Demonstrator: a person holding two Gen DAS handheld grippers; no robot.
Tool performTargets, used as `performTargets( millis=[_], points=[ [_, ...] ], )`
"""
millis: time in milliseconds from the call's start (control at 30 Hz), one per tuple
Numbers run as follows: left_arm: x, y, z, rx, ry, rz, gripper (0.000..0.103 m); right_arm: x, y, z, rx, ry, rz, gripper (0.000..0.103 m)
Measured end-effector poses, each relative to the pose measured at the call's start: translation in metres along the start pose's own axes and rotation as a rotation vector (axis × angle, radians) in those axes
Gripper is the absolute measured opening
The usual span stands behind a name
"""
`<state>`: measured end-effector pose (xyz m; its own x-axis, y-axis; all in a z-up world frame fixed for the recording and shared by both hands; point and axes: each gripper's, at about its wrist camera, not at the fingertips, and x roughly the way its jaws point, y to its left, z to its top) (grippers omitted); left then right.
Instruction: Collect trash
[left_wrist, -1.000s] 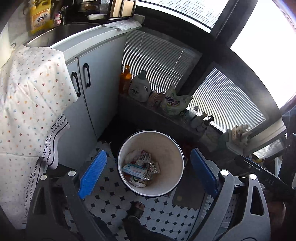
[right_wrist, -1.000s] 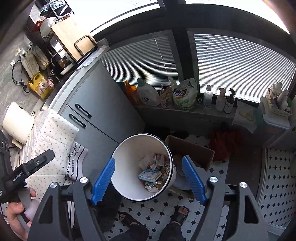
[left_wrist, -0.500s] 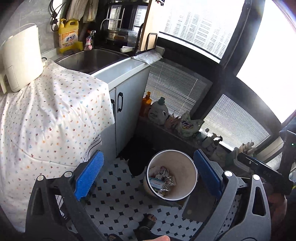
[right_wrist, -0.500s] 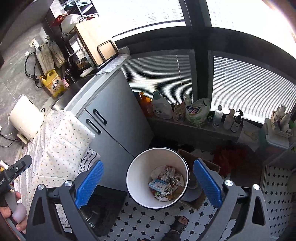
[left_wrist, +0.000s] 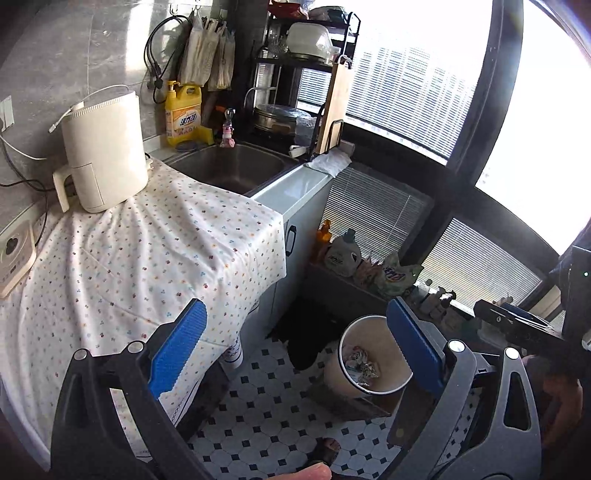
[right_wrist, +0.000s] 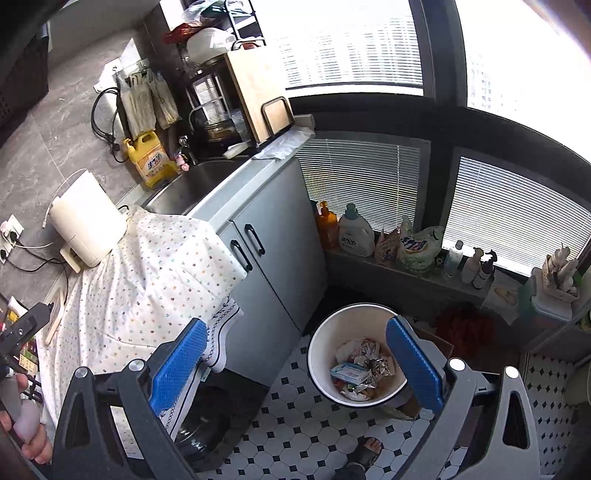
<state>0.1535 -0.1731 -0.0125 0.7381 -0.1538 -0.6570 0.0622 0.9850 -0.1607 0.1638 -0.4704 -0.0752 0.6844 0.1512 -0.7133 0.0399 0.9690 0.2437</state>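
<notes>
while both grippers hang well above the tiled floor, we are between pickups — the left gripper (left_wrist: 295, 354) has its blue pads spread wide with nothing between them, and the right gripper (right_wrist: 295, 365) is just as wide and just as empty. the white trash bin (right_wrist: 321, 354) stands on the floor beside the grey cabinet (right_wrist: 273, 258), and the trash (right_wrist: 360, 365) already lies in its bottom: crumpled wrappers and a small blue-and-white box. on the counter we see a floral cloth (left_wrist: 147, 258) with a white kettle (left_wrist: 103, 151) on it, and no loose rubbish shows there in either view. our judgement is that a drop-off is done and the search for the next piece is in hand. the next move calls for swinging the cameras off the bin toward surfaces we cannot see from here — then coming down over whatever scrap turns up with the pads wide.
</notes>
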Motion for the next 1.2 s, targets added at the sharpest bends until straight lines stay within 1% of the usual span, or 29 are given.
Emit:
performTargets(
  millis=[67,267,433,667,833,900,1000,1200],
  points=[
    [-0.014,0.011,-0.004,-0.002,-0.013,0.007,0.097,-0.007,0.018,-0.006,-0.024,-0.008,-0.006,0.095],
    [-0.057,0.045,-0.022,-0.024,-0.057,0.028,0.097,-0.028,0.059,-0.032,-0.060,-0.007,0.037,0.095],
    [-0.089,0.066,-0.042,-0.036,-0.090,0.056,0.097,-0.048,0.088,-0.053,-0.102,-0.019,0.073,0.095],
    [-0.128,0.091,-0.068,-0.081,-0.121,0.108,0.097,-0.076,0.123,-0.068,-0.152,-0.025,0.137,0.095],
    [-0.151,0.105,-0.079,-0.101,-0.143,0.141,0.097,-0.093,0.145,-0.076,-0.186,-0.039,0.183,0.095],
    [-0.159,0.110,-0.083,-0.111,-0.155,0.156,0.097,-0.097,0.155,-0.079,-0.219,-0.047,0.198,0.095],
    [-0.167,0.116,-0.087,-0.124,-0.164,0.168,0.097,-0.097,0.164,-0.083,-0.248,-0.045,0.222,0.095],
    [-0.175,0.124,-0.090,-0.147,-0.173,0.189,0.097,-0.094,0.176,-0.085,-0.263,-0.033,0.243,0.095]
  ],
)
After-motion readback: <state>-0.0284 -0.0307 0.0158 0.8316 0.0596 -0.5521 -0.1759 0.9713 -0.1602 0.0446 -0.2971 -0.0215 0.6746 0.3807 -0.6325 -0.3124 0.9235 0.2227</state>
